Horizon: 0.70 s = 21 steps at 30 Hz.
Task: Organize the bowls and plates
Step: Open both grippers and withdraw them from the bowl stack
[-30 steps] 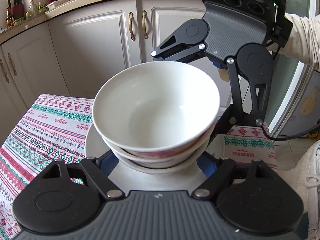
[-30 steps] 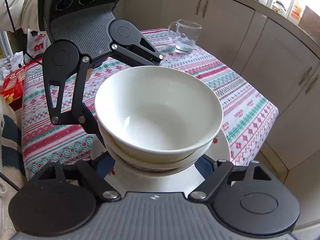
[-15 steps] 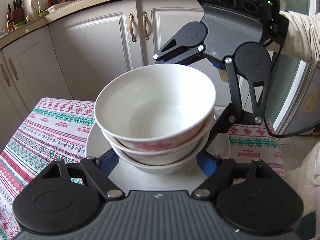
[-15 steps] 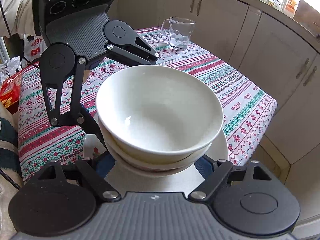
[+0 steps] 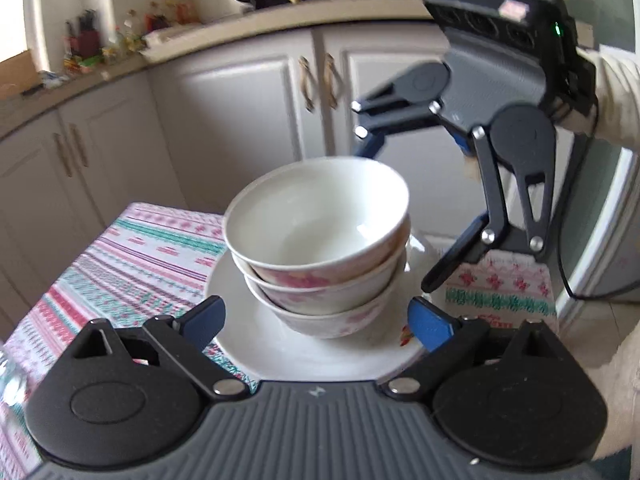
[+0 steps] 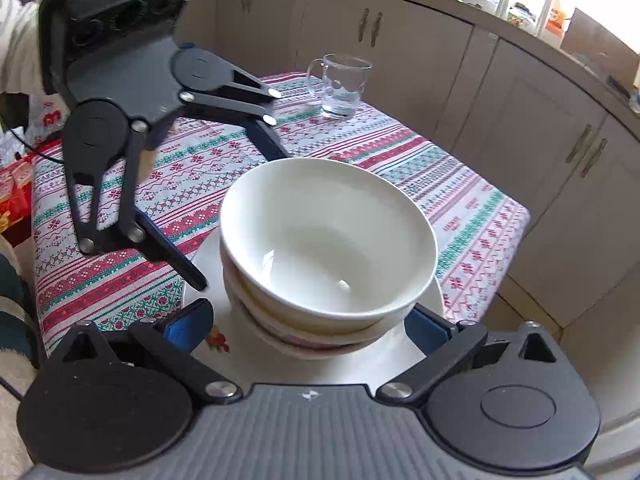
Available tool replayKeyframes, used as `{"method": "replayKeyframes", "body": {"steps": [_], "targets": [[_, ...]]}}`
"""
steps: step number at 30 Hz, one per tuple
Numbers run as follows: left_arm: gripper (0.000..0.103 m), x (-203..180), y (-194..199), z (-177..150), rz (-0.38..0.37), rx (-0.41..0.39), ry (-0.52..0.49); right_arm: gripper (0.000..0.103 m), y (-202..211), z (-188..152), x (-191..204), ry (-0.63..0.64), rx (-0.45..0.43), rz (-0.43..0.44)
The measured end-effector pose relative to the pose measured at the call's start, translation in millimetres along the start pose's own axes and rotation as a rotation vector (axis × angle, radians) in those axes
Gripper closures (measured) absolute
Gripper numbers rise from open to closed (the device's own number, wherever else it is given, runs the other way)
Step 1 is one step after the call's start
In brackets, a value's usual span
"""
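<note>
**Left wrist view: both hand-held grippers spread beside the bowl stack**

Left wrist view shows a stack of three white ceramic bowls with pink flowers (image 5: pixel 320 256) nested upright on a round white ceramic plate (image 5: pixel 256 344). The plate rests on the desk, which is covered by a striped red, green and white patterned cloth (image 5: pixel 132 256), near its right edge.

The left hand-held gripper (image 5: pixel 316 322) has its blue-padded fingers (image 5: pixel 204 320) spread wide, one on each side of the bowl stack over the plate's near rim, holding nothing. The right hand-held gripper (image 5: pixel 396 224) faces it from the far side, its jaws also wide apart and empty, one finger behind the top bowl, the other low at the plate's right edge.

In the right wrist view the stack (image 6: pixel 328 240) sits between that gripper's own blue fingers (image 6: pixel 188 326), apart from them. A clear glass mug (image 6: pixel 340 84) stands on the far part of the cloth, well apart from the plate (image 6: pixel 208 292). Grey-white cabinet doors (image 5: pixel 248 120) lie beyond the desk.
</note>
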<state>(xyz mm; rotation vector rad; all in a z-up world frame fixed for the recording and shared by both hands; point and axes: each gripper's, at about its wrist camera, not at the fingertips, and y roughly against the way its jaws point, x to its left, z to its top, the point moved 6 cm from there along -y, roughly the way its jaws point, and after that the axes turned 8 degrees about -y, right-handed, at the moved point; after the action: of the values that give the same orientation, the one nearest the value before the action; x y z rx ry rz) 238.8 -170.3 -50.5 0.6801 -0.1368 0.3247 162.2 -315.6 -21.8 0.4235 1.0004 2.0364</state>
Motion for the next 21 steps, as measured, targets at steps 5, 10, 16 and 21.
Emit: {"method": "replayKeyframes", "body": {"steps": [5, 10, 16, 21], "targets": [[0.001, -6.2, 49.3, 10.4, 0.141, -0.135, 0.103, 0.000, 19.1, -3.0, 21.8, -0.020, -0.013, -0.124], [0.001, -15.2, 87.4, 16.3, 0.248, -0.215, 0.227, 0.000, 43.3, -5.7, 46.5, -0.147, -0.069, -0.242], [0.001, -36.2, 104.6, -5.0, 0.410, -0.186, 0.349, 0.000, 67.3, -17.8, 73.7, -0.387, -0.150, -0.358], [0.001, -53.6, 111.5, -13.0, 0.557, -0.066, 0.425, 0.000, 83.2, -33.1, 87.2, -0.598, -0.175, -0.422]]}}
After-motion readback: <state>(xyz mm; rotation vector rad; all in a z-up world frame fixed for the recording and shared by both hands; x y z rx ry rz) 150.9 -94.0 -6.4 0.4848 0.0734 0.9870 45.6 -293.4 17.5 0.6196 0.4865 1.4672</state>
